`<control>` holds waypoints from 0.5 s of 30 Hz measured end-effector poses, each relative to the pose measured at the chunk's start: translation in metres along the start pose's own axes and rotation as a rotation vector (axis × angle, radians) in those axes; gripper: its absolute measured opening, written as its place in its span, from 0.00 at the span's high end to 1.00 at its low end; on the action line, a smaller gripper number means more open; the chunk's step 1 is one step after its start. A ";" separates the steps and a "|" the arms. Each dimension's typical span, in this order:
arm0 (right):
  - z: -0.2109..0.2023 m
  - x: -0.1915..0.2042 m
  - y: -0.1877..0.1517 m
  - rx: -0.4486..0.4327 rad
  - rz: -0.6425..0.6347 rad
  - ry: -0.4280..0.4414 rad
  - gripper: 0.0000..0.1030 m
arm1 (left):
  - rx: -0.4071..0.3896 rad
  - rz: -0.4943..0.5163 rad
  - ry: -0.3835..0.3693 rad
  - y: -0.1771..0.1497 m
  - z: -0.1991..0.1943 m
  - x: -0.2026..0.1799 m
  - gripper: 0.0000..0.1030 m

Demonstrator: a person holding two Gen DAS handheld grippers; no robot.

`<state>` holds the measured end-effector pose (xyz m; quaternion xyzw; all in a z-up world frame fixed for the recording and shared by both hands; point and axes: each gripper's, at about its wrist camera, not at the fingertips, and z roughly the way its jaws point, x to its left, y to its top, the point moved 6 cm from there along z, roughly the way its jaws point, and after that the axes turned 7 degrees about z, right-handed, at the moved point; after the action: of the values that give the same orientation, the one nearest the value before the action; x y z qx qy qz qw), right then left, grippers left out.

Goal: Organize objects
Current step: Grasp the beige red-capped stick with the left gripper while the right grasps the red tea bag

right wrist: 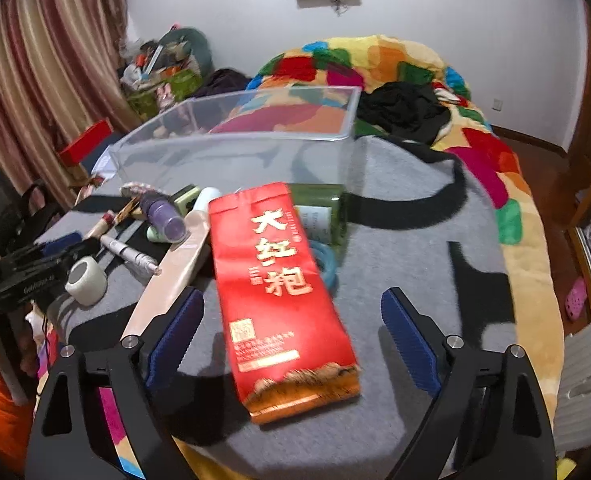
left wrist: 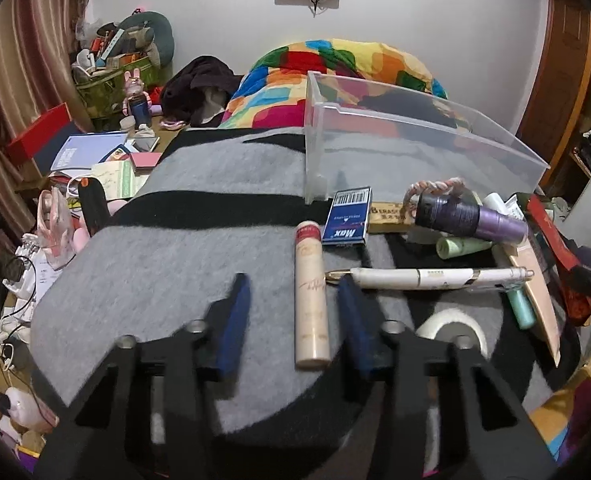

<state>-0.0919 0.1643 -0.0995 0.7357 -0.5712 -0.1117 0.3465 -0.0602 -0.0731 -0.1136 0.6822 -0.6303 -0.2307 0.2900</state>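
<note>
The left gripper (left wrist: 293, 292) hangs low over the grey and black blanket (left wrist: 167, 240), its jaws spread apart with a cream tube (left wrist: 310, 296) lying lengthwise between them, nearer the right finger; whether the finger touches the tube cannot be told. A white pen (left wrist: 431, 278) lies crosswise just beyond that finger, and a blue box (left wrist: 348, 216) sits past the tube's far end. Behind them stands the clear plastic bin (left wrist: 395, 152), with nothing visible inside it. To the right is a heap of small things: a purple bottle (left wrist: 471, 214) resting on pale green tubes (left wrist: 461, 246), and a roll of tape (left wrist: 451, 330) near the gripper.

The right gripper (right wrist: 291, 316) also has its jaws wide open, straddling a red tea packet (right wrist: 283, 300) (gold characters on its face) that lies flat on the blanket without either finger touching it. A green bottle (right wrist: 323, 212) lies behind the packet, in front of the bin.
</note>
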 end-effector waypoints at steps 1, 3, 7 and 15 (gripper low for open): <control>0.003 0.002 -0.002 0.015 -0.011 0.005 0.21 | -0.003 0.000 0.000 0.000 0.001 0.001 0.72; 0.008 0.003 -0.007 0.036 -0.016 0.004 0.32 | -0.010 -0.006 -0.001 0.000 0.000 0.003 0.80; 0.008 -0.005 -0.016 0.050 0.003 0.009 0.45 | -0.020 -0.024 -0.016 -0.003 -0.004 0.008 0.86; -0.013 -0.010 -0.013 -0.019 0.017 -0.014 0.50 | -0.036 -0.045 -0.015 0.000 -0.014 0.011 0.86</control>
<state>-0.0785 0.1797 -0.1005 0.7267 -0.5788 -0.1195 0.3503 -0.0494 -0.0830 -0.1025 0.6890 -0.6129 -0.2534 0.2924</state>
